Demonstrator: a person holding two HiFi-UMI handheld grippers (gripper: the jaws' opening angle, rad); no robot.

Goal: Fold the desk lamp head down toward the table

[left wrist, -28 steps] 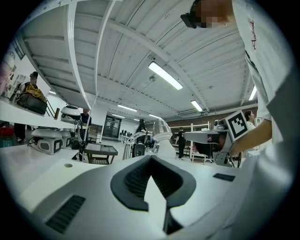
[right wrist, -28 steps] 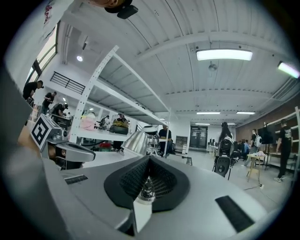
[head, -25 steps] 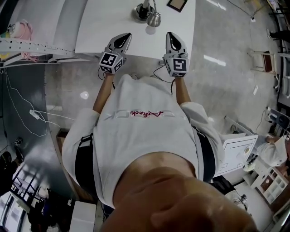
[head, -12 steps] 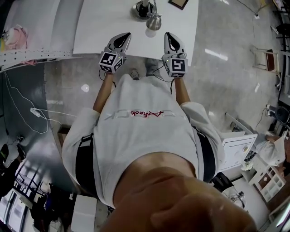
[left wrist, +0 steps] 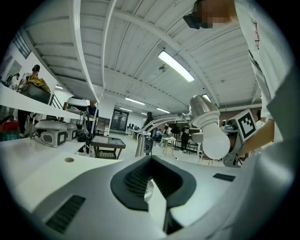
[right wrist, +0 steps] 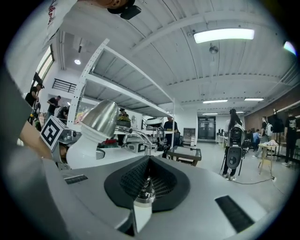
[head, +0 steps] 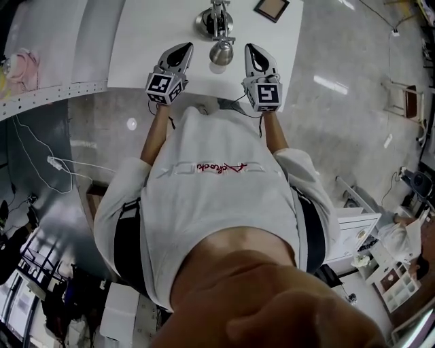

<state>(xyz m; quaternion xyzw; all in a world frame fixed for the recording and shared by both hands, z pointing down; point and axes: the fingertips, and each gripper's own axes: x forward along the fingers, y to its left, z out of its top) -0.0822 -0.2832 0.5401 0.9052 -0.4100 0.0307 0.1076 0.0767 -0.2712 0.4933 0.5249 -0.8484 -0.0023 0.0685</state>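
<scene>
A silver desk lamp stands on the white table [head: 143, 47], its round base [head: 207, 20] at the far side. The lamp head [head: 221, 53] hangs out toward me between the two grippers. My left gripper [head: 185, 47] is shut and empty, just left of the head. My right gripper [head: 249, 49] is shut and empty too, just right of it. In the left gripper view [left wrist: 151, 160] the silver shade with its white bulb [left wrist: 213, 138] sits up and to the right, apart from the jaws. In the right gripper view [right wrist: 149, 160] the shade [right wrist: 97, 121] is to the upper left, untouched.
A small dark picture frame [head: 270, 8] lies on the table behind the right gripper. A grey shelf with a pink cloth [head: 20, 62] runs along the left. Cables [head: 58, 166] trail on the floor at left, and white furniture [head: 357, 228] stands at right.
Both grippers have moved forward from the table's near edge over the table and now flank the lamp head. Both stay shut.
</scene>
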